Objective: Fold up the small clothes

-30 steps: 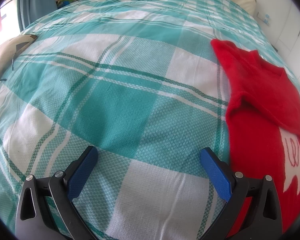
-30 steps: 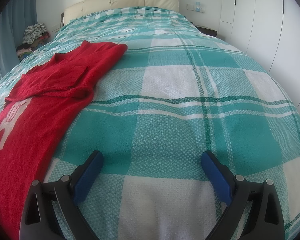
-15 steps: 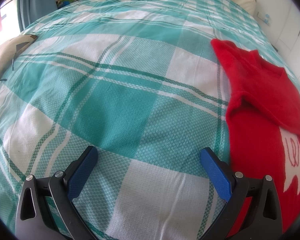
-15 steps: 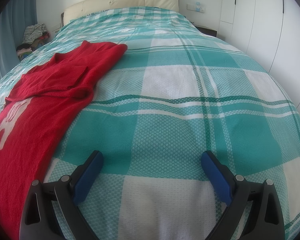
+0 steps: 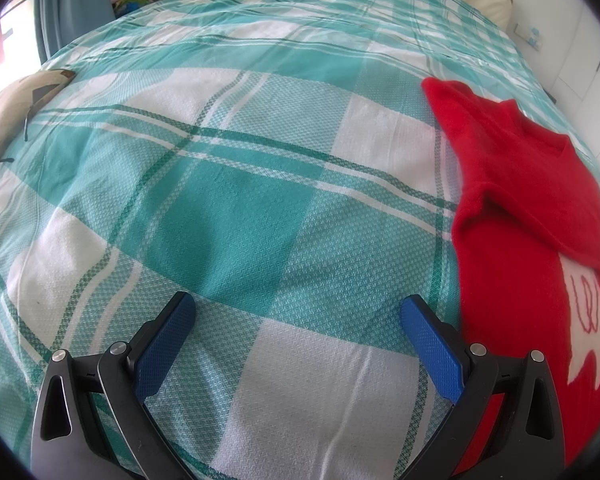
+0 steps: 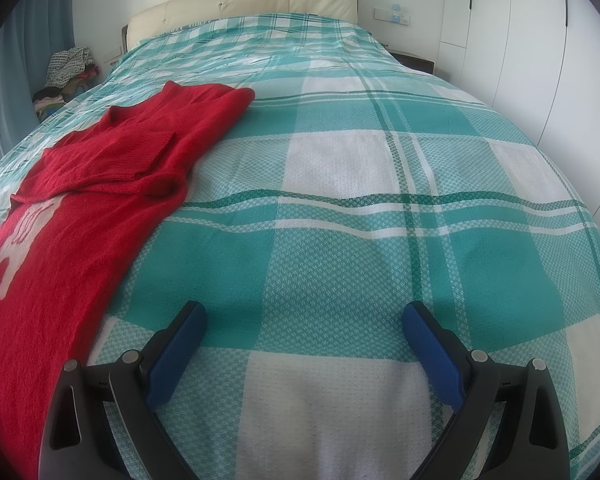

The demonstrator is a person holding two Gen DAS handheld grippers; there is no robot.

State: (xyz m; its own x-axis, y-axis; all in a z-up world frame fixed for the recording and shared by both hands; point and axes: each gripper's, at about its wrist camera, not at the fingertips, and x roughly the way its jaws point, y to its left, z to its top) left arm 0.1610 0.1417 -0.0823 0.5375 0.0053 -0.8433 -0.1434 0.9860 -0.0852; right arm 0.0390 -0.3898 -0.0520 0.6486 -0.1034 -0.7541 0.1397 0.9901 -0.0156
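The left gripper (image 5: pixel 294 312) and right gripper (image 6: pixel 304 320) are both spread wide, holding nothing. The sweater (image 6: pixel 100 184) (red, sleeves folded in) lies between them on the bedspread (image 6: pixel 380 184).

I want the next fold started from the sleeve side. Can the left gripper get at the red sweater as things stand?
Probably yes. The left gripper is open and holds nothing, and the red sweater lies flat on the checked bedspread just beside its right finger, with nothing between them.
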